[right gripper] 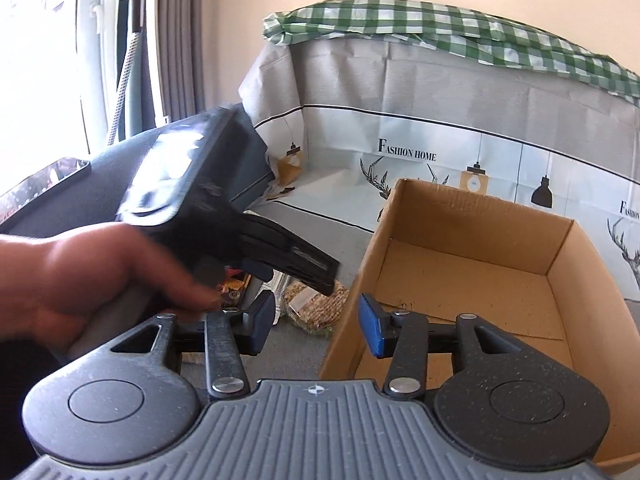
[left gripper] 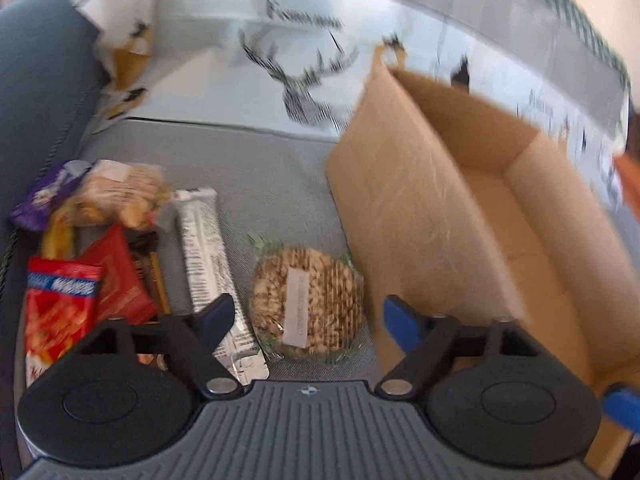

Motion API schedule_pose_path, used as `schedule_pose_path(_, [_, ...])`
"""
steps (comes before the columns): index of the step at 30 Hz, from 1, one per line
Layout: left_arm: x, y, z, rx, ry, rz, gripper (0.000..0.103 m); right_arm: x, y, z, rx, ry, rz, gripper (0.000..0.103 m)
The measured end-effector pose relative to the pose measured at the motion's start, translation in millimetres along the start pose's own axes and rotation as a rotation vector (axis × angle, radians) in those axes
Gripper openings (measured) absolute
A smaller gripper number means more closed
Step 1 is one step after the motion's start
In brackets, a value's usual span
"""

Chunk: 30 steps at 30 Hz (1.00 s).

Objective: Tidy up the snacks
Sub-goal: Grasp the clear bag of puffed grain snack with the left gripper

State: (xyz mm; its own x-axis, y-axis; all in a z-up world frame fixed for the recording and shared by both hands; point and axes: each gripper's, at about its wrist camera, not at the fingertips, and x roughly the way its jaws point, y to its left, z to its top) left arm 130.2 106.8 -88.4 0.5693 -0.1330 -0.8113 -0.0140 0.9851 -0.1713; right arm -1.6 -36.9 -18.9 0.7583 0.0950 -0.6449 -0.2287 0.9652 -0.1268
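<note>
My left gripper (left gripper: pixel 308 316) is open and empty, hovering over a round rice-cracker pack (left gripper: pixel 306 306) on the grey sofa seat. Left of it lie a white bar wrapper (left gripper: pixel 212 264), red snack packs (left gripper: pixel 60 304), a nut-cracker bag (left gripper: pixel 120 192) and a purple pack (left gripper: pixel 44 196). An empty open cardboard box (left gripper: pixel 472 216) stands right of the round pack. My right gripper (right gripper: pixel 316 324) is open and empty above the box's (right gripper: pixel 472 280) left wall. The left gripper's body (right gripper: pixel 208 216) and the hand holding it show at left in the right wrist view, with the round pack (right gripper: pixel 316 304) below.
A printed grey cover (right gripper: pixel 440 120) drapes the sofa back, with a green checked cloth (right gripper: pixel 440 24) on top. A dark blue cushion (left gripper: pixel 36 92) stands at the left of the seat. A window and curtain (right gripper: pixel 176 40) are at far left.
</note>
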Motion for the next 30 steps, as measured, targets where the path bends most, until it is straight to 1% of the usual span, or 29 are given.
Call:
schedule_pose_path(3, [13.6, -5.9, 0.7, 0.089, 0.027, 0.013, 0.087, -0.8, -3.1, -2.3, -0.013, 0.007, -0.001, 0.05])
schedule_pose_path(6, [26.3, -4.0, 1.5, 0.136, 0.059, 0.004, 0.087, -1.6, -7.3, -4.3, -0.006, 0.011, 0.002, 0.05])
schedule_pose_path(8, [31.7, -5.4, 1.5, 0.172, 0.06, 0.009, 0.087, -1.4, -11.1, -5.6, -0.001, 0.015, 0.001, 0.051])
schedule_pose_path(11, [38.5, -7.9, 1.1, 0.207, 0.068, -0.005, 0.088, -0.7, -14.3, -5.9, 0.006, 0.019, 0.005, 0.051])
schedule_pose_path(13, [44.0, -10.8, 0.2, 0.238, 0.078, 0.01, 0.088, -1.4, -14.0, -6.1, 0.01, 0.017, 0.01, 0.052])
schedule_pose_path(15, [46.3, -12.8, 0.1, 0.255, 0.074, 0.025, 0.088, 0.4, -12.2, -5.3, 0.008, 0.02, 0.014, 0.053])
schedule_pose_path(17, [45.7, -14.1, 0.4, 0.266, 0.065, 0.035, 0.084, 2.1, -9.9, -4.3, 0.003, 0.018, 0.02, 0.054])
schedule_pose_path(21, [37.2, -18.7, -2.4, 0.306, 0.048, 0.05, 0.084, 4.5, -3.6, -4.0, -0.01, 0.019, 0.032, 0.055])
schedule_pose_path(23, [26.4, -14.7, -1.0, 0.288, 0.029, 0.037, 0.084, 5.6, 0.3, -3.0, -0.014, 0.015, 0.042, 0.055])
schedule_pose_path(26, [4.2, 0.9, 0.6, 0.215, -0.005, 0.024, 0.084, 5.5, 8.6, -1.3, -0.03, 0.007, 0.065, 0.054])
schedule_pose_path(29, [-19.0, 29.4, 2.6, 0.094, -0.027, 0.02, 0.084, 4.4, 22.8, 0.5, -0.062, -0.006, 0.09, 0.054])
schedule_pose_path(30, [-28.2, 40.0, 1.7, 0.049, -0.035, 0.019, 0.084, 4.5, 28.0, 1.2, -0.073, -0.007, 0.104, 0.052])
